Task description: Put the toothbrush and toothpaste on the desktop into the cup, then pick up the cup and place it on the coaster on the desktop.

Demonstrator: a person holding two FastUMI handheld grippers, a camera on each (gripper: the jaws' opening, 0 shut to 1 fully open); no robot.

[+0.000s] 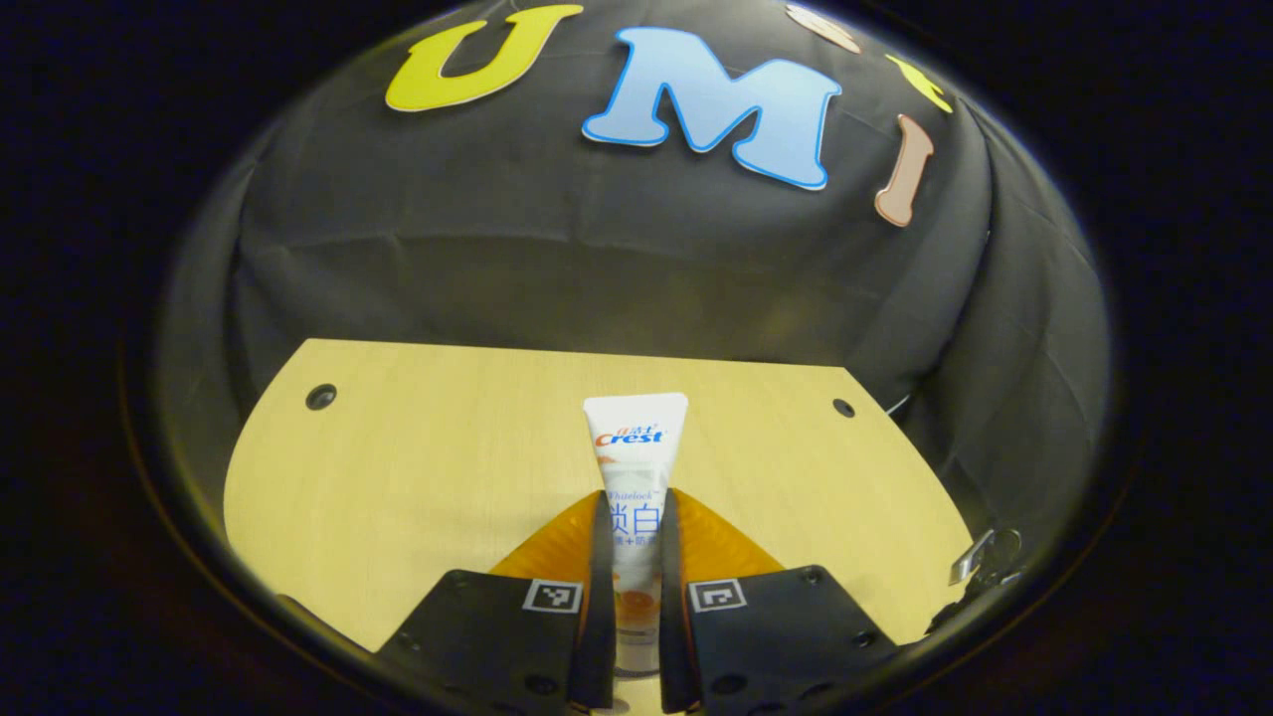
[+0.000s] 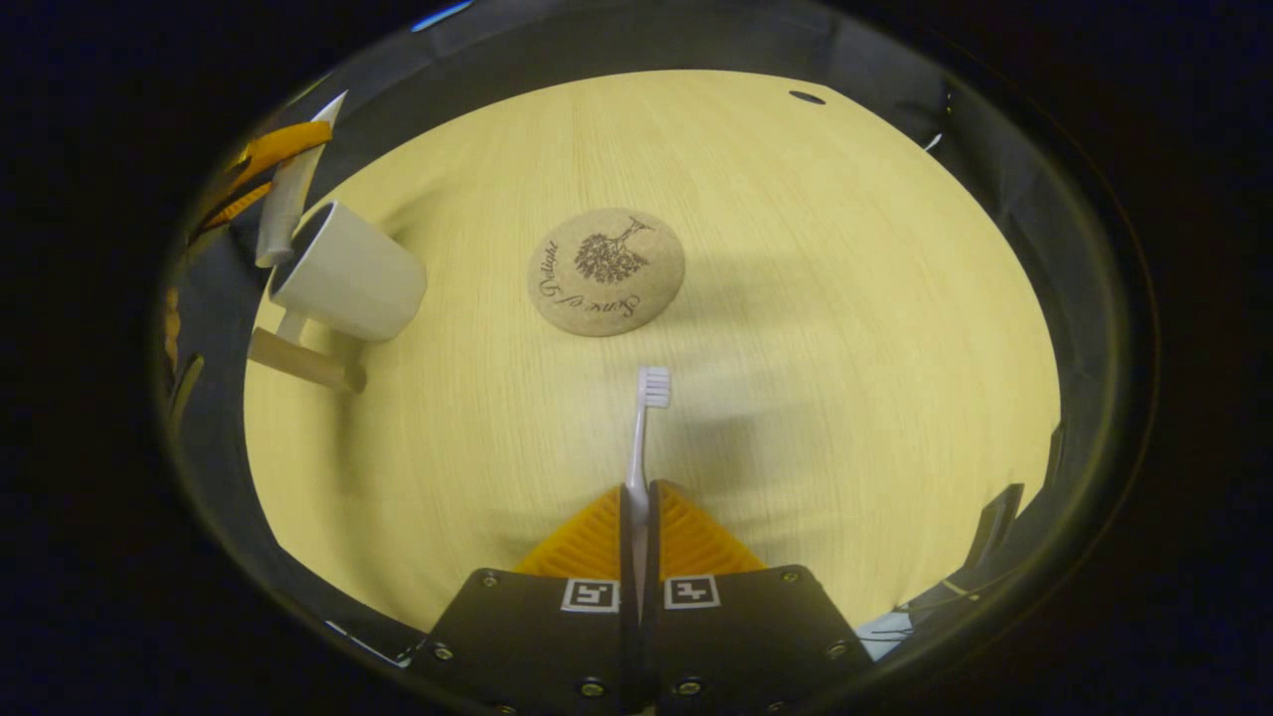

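While both grippers hold their items, the step in hand is loading the cup [image 2: 348, 278].
L gripper [image 1: 634, 527] is clamped on the paste [image 1: 635, 467], tube upright w/ flat end up, above the desk [image 1: 418, 457]; in the right gripper view that tube hangs at the cup's rim, cap end down, seemingly just entering the mouth. R gripper [image 2: 636, 507] is clamped on the brush [image 2: 641, 438], bristles pointing fwd, above the desk near the coaster [image 2: 606, 270]. Cup sits at desk's left edge w/ wooden handle toward the camera; can't tell what's inside otherwise. Coaster bare. Next, I judge: release paste into cup, then swing brush over & drop it in handle-first w/o tipping the cup.
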